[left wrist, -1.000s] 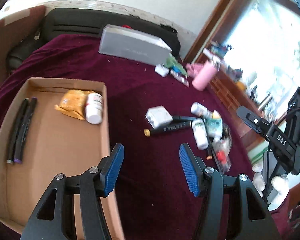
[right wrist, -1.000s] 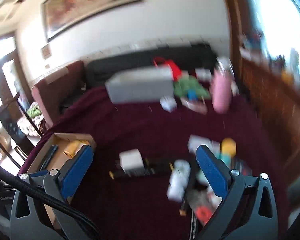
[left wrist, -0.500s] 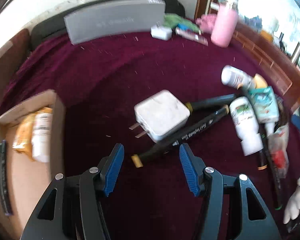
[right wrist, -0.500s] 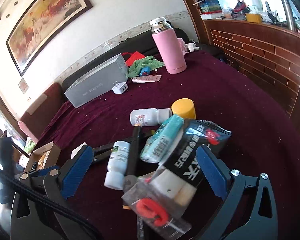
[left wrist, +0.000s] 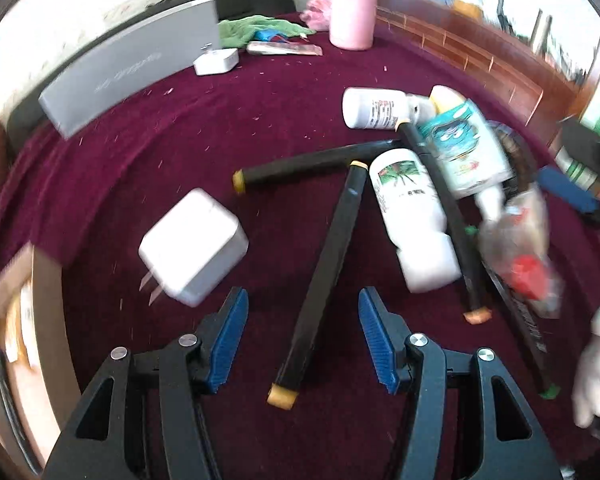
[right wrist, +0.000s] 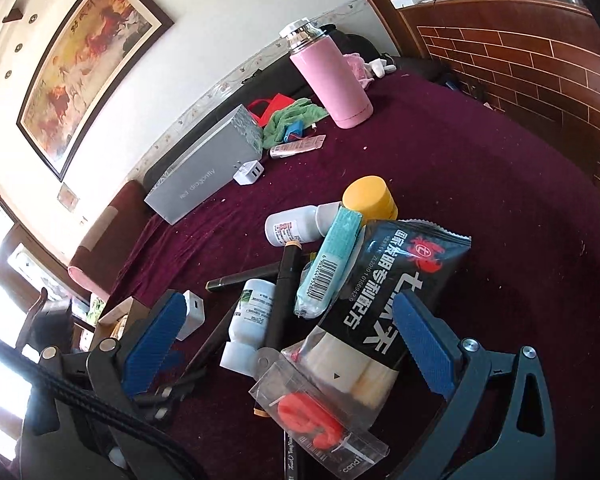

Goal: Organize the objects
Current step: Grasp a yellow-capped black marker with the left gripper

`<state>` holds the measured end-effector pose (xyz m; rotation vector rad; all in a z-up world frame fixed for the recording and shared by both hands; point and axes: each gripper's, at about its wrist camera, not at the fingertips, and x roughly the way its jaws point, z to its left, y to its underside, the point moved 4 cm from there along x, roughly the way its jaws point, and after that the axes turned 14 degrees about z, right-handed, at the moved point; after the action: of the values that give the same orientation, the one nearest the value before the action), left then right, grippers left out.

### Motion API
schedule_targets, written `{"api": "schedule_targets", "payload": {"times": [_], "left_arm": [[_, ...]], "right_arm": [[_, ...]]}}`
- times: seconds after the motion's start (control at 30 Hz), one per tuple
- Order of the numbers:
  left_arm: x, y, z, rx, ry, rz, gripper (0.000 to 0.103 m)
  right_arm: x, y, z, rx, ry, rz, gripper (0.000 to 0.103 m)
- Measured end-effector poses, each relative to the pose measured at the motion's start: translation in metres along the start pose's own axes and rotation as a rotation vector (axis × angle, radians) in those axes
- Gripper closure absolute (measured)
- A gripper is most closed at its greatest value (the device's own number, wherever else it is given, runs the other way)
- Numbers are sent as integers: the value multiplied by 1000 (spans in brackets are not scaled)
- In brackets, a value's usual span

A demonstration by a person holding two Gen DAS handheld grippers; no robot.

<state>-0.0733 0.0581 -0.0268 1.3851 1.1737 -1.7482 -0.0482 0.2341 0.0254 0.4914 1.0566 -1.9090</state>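
Observation:
On the maroon cloth a black marker with yellow ends (left wrist: 324,272) lies lengthwise between the blue pads of my left gripper (left wrist: 300,308), which is open and not touching it. A white charger (left wrist: 194,246) sits just left of it, and a second black marker (left wrist: 312,164) lies beyond. My right gripper (right wrist: 288,300) is open, low over a pile. The pile holds a black snack packet (right wrist: 384,300), a clear bag with a red item (right wrist: 308,420), a white bottle (right wrist: 252,320), a teal pack (right wrist: 332,260) and a yellow-lidded jar (right wrist: 370,198).
A cardboard box (left wrist: 46,320) with items inside stands at the left edge. A grey carton (right wrist: 204,172), a small white charger (right wrist: 248,172), a green cloth (right wrist: 290,118) and a pink flask (right wrist: 332,80) stand at the back. A brick-patterned wall (right wrist: 520,68) bounds the right side.
My left gripper has swung from over the cardboard box to the right and down, and it now straddles the black marker. My right gripper came down toward the pile and then held still.

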Motion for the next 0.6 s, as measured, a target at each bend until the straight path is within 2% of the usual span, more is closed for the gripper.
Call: {"api": "schedule_targets", "payload": {"times": [0.13, 0.17, 0.2, 0.23, 0.3, 0.37, 0.5, 0.6], "left_arm": [[3, -17, -22, 129, -123, -37, 52], [4, -18, -26, 139, -133, -42, 57], [4, -18, -27, 138, -122, -41, 69], [4, -14, -28, 135, -83, -38, 75], [1, -3, -30, 140, -45, -44, 84], [-3, 8, -29, 125, 27, -37, 90], [-15, 30, -15, 29, 129, -40, 92], [-29, 48, -6, -7, 156, -58, 92]], "right_arm": [[0, -1, -2, 8, -1, -3, 0], [0, -2, -3, 8, 1, -2, 0], [1, -2, -3, 8, 2, -1, 0], [1, -2, -3, 8, 2, -1, 0], [1, -2, -4, 11, 7, -1, 0], [3, -3, -6, 18, 16, 2, 0], [5, -3, -11, 39, 26, 10, 0], [6, -2, -14, 49, 32, 14, 0]]}}
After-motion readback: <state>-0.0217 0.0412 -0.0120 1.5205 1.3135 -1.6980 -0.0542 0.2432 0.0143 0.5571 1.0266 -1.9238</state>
